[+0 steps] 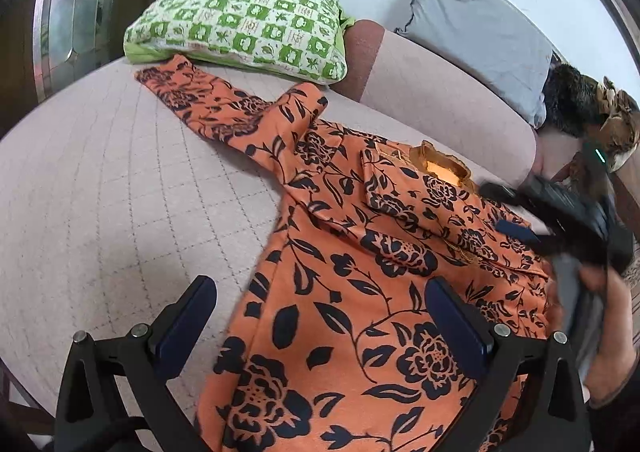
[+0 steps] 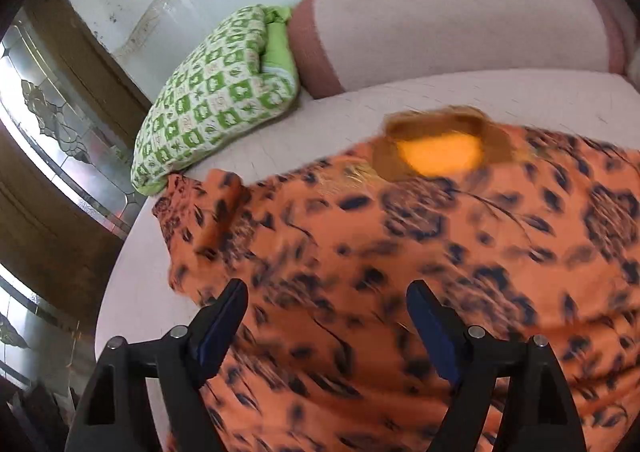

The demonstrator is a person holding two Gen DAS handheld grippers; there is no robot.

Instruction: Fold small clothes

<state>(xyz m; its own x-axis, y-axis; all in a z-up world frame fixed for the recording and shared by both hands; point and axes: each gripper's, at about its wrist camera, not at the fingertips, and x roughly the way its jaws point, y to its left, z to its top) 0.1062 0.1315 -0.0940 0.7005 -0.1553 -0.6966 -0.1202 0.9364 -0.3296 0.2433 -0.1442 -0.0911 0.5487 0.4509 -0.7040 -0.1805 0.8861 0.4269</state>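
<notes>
Orange, black-flowered knit top (image 1: 360, 272) lies spread on the pink quilted sofa seat (image 1: 100, 191), soft, light and limp, so with your left gripper (image 1: 320, 316) and right gripper (image 2: 326, 316) both wide and empty, pinch its outstretched sleeve (image 1: 200, 103) near the cuff.

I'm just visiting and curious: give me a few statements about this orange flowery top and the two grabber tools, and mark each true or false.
1. The orange floral garment lies spread on a pale quilted surface. True.
2. The left gripper is clamped on the cloth. False: its jaws stand open above it, holding nothing.
3. A green checked pillow lies beyond one sleeve. True.
4. The right gripper holds the collar. False: it is open and empty; the collar lies farther away.
5. The garment is blue. False: orange with dark flowers.
</notes>
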